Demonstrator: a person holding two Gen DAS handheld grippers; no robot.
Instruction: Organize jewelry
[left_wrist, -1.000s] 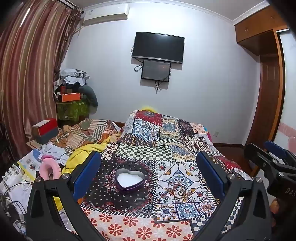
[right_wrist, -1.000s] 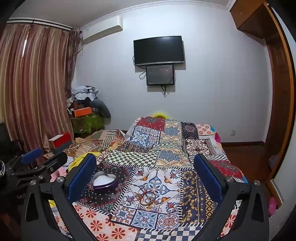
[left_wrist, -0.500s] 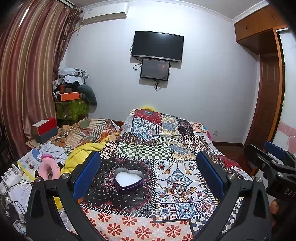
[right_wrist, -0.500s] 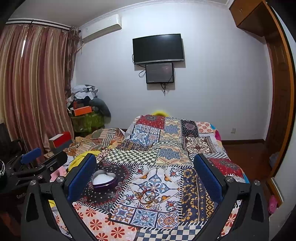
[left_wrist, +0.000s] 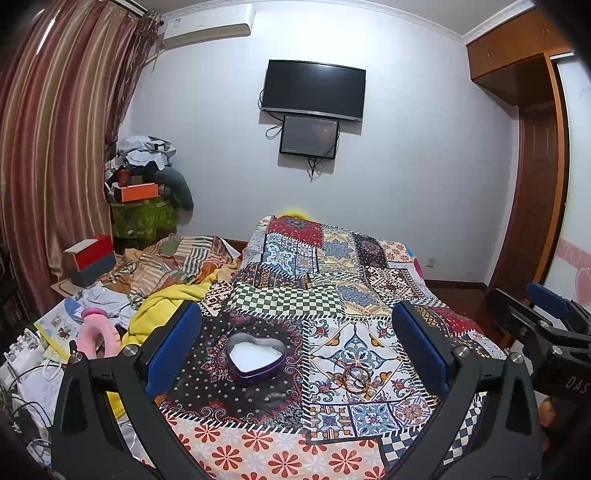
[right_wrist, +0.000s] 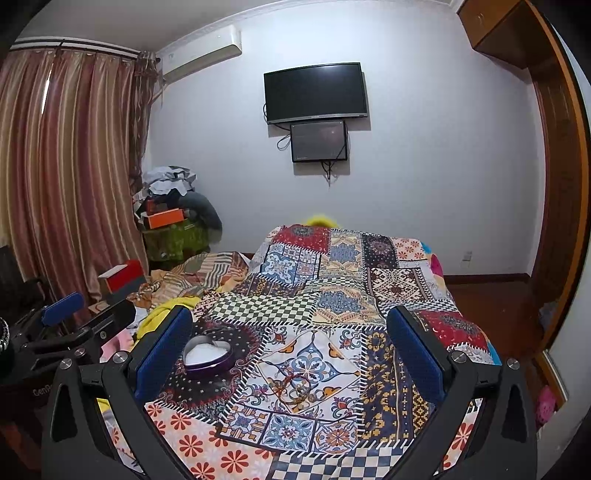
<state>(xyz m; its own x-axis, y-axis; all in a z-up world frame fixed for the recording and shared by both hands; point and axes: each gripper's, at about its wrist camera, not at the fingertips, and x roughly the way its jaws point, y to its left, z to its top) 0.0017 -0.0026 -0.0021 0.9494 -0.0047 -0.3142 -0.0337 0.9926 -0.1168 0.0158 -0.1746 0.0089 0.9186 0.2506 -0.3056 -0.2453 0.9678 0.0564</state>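
Note:
A purple heart-shaped tin (left_wrist: 256, 359) with a white lining sits open on the patchwork bedspread (left_wrist: 332, 295); the right wrist view shows the tin (right_wrist: 207, 356) at its left. A small tangle of jewelry (left_wrist: 352, 379), rings and a red cord, lies to the tin's right, and the jewelry (right_wrist: 299, 392) is low centre in the right wrist view. My left gripper (left_wrist: 297, 349) is open above the near bed, the tin between its blue pads. My right gripper (right_wrist: 288, 352) is open too, over the jewelry. Each gripper shows at the edge of the other's view.
Left of the bed lie a yellow blanket (left_wrist: 162, 306), striped bedding, a pink object (left_wrist: 98, 336), papers and cables. A red box (left_wrist: 90, 256) and a pile of clothes (left_wrist: 147, 184) stand by the curtain. A wardrobe (left_wrist: 535, 166) fills the right side.
Both cameras have tilted slightly, so the bed and tin sit a little lower in view. Nothing on the bed has moved and both grippers stay open.

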